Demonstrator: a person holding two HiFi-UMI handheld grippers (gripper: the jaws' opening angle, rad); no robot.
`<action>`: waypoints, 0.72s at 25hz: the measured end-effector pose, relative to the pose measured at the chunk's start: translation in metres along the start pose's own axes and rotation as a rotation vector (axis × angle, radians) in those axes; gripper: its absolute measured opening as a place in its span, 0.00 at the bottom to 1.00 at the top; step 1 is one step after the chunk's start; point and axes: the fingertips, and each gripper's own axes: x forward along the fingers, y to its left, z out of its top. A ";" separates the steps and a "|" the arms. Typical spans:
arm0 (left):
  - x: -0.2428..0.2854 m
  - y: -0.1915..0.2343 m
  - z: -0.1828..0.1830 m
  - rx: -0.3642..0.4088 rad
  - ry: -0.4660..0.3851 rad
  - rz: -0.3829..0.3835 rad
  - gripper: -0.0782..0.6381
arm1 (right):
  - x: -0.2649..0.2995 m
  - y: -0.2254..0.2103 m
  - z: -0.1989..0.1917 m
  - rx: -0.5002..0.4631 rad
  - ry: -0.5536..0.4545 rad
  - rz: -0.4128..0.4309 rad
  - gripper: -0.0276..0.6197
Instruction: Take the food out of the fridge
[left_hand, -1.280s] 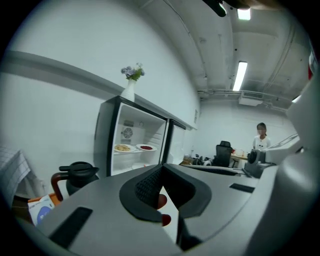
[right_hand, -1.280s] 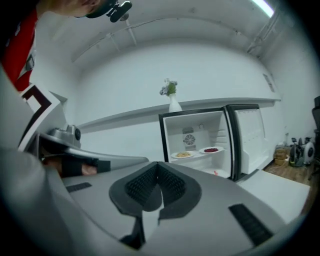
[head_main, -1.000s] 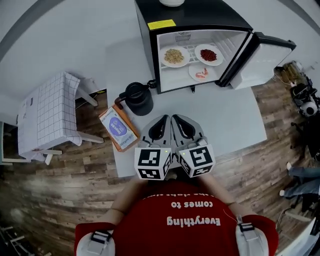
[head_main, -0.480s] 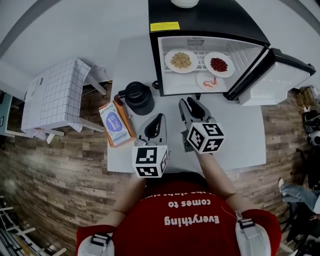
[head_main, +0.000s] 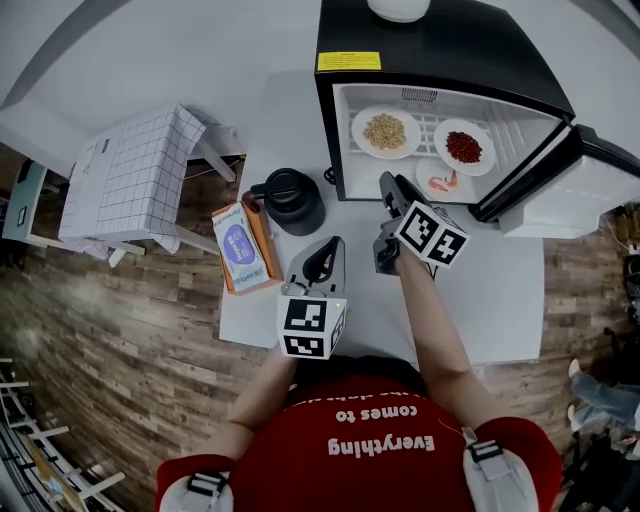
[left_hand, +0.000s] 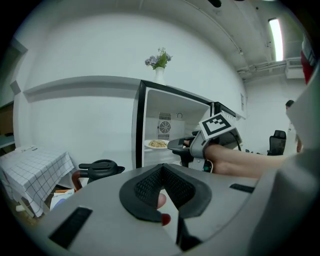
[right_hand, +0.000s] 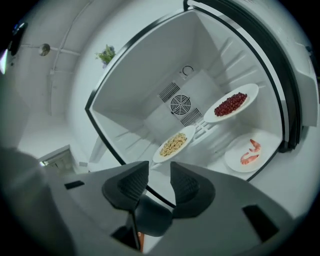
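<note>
The small black fridge (head_main: 440, 60) stands open on the white table (head_main: 480, 290). Inside are a plate of beige food (head_main: 385, 131), a plate of red food (head_main: 463, 146) and a plate of shrimp (head_main: 441, 182). My right gripper (head_main: 390, 188) is at the fridge mouth, rolled onto its side. Its jaws have just been opening and nothing is between them. In the right gripper view (right_hand: 159, 172) it faces the beige plate (right_hand: 174, 143), with the red plate (right_hand: 231, 104) and shrimp plate (right_hand: 250, 151) to the right. My left gripper (head_main: 326, 250) hangs back over the table, shut and empty (left_hand: 161, 167).
A black kettle (head_main: 290, 200) and an orange-edged box (head_main: 240, 248) sit at the table's left. The fridge door (head_main: 590, 190) swings out to the right. A checked cloth covers a small table (head_main: 130, 178) further left. A white bowl (head_main: 398, 8) rests on the fridge top.
The right gripper has left the left one's side, reached forward to the fridge opening, rolled over and opened its jaws. The left gripper has edged forward and a little down.
</note>
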 end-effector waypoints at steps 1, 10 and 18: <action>0.003 0.001 -0.001 0.008 0.003 0.001 0.12 | 0.005 -0.005 0.001 0.039 0.002 -0.006 0.23; 0.013 0.004 -0.018 -0.014 0.061 0.020 0.12 | 0.047 -0.036 0.014 0.367 -0.010 0.005 0.24; 0.016 0.005 -0.026 -0.030 0.091 0.026 0.12 | 0.063 -0.046 0.014 0.676 -0.056 0.067 0.14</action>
